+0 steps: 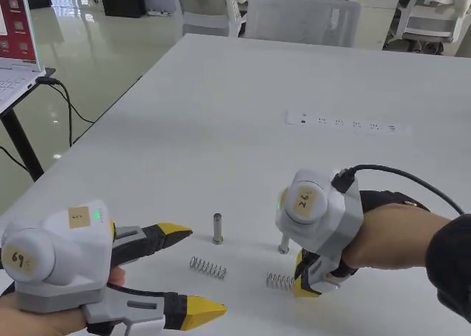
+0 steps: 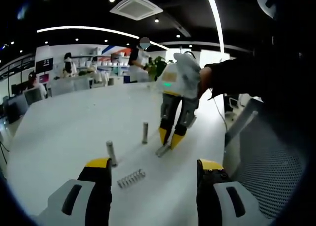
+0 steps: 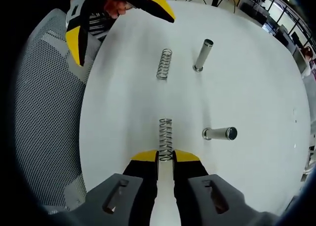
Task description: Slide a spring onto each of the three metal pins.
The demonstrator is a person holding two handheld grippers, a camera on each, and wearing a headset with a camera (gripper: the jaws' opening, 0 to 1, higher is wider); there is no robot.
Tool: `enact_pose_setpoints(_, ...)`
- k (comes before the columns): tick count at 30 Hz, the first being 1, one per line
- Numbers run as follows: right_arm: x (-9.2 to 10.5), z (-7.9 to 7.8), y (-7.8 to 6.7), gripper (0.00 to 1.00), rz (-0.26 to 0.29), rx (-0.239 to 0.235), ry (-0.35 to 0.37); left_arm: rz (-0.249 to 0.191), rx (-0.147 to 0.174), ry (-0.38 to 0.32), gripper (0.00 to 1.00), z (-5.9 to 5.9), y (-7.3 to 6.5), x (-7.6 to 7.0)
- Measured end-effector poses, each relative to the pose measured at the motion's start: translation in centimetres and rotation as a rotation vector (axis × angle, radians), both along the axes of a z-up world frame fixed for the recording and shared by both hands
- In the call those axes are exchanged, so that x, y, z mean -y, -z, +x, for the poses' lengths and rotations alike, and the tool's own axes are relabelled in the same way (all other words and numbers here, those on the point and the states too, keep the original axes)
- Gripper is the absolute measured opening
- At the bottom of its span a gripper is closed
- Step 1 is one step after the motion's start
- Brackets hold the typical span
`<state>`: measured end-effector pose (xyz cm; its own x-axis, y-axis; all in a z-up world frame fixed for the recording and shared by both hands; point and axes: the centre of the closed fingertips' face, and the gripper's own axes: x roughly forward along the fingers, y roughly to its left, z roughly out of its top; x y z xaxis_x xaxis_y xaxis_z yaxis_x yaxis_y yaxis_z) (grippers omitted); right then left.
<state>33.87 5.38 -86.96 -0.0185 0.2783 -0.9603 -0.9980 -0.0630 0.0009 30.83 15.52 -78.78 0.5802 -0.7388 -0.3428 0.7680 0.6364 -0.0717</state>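
Reference: first pin (image 1: 218, 229), standing upright on the white table (image 1: 221, 130). Second pin (image 1: 284, 245) is also upright, to the right of the first pin and well apart from it; its upper part is hidden behind the right gripper (image 1: 305, 283). Loose spring (image 1: 207, 267) lies flat on the table just on the person's side of the first pin, near its base and not touching it. Held spring (image 1: 280, 280) lies low on the table, farther right than the loose spring and about as far from the first pin as the second pin is. In the right gripper view the yellow-tipped jaws are pinched together on the near end of the held spring, and the rest of it sticks out ahead over the table. Left gripper (image 1: 190, 272) sits left of the first pin with jaws spread wide and nothing between them. Its upper tip is near the first pin without contact, and the loose spring lies just beyond the gap between its tips. Power strip (image 1: 342, 121) lies well beyond the first pin, toward the far right of the table.
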Motion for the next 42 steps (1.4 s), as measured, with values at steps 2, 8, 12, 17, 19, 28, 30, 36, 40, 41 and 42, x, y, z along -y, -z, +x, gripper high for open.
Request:
enact_pose_setpoints(2, -0.1, 0.0, 0.0, 0.08, 0.003, -0.003, 0.003, 0.001, 0.0, 0.002, 0.65, 0.0, 0.0, 0.0)
enact_pose_setpoints(8, 0.0, 0.2, -0.2, 0.08, 0.003, 0.009, 0.012, 0.002, -0.003, 0.012, 0.64, -0.2, 0.1, 0.3)
enact_pose_setpoints(12, -0.2, 0.1, -0.8, 0.08, 0.012, 0.01, 0.013, 0.003, -0.008, 0.023, 0.63, -0.3, 0.3, 0.6)
enact_pose_setpoints(17, -0.8, -0.4, -2.0, 0.08, 0.036, 0.008, 0.001, 0.005, -0.018, 0.044, 0.6, -0.5, 0.6, 1.2)
enact_pose_setpoints(19, -1.2, -0.7, -2.6, 0.08, 0.053, 0.0, -0.009, 0.006, -0.017, 0.054, 0.58, -0.6, 0.6, 1.5)
enact_pose_setpoints(28, -2.8, -1.9, -4.7, 0.08, 0.083, 0.01, -0.073, -0.002, -0.005, 0.09, 0.43, -0.7, 0.2, 2.3)
enact_pose_setpoints(30, -3.0, -2.1, -5.1, 0.08, 0.088, 0.014, -0.09, 0.002, -0.003, 0.101, 0.4, -0.8, 0.2, 2.5)
enact_pose_setpoints(36, -3.7, -2.8, -6.0, 0.08, 0.099, 0.018, -0.127, 0.004, 0.003, 0.134, 0.33, -1.2, 0.1, 3.3)
enact_pose_setpoints(40, -4.0, -3.1, -6.3, 0.08, 0.102, 0.025, -0.149, 0.011, 0.014, 0.151, 0.28, -1.2, 0.0, 3.6)
enact_pose_setpoints(41, -4.1, -3.2, -6.4, 0.08, 0.105, 0.023, -0.155, 0.016, 0.021, 0.157, 0.27, -1.1, 0.0, 3.6)
enact_pose_setpoints(42, -4.1, -3.3, -6.4, 0.08, 0.105, 0.022, -0.16, 0.019, 0.028, 0.161, 0.26, -1.1, -0.1, 3.7)
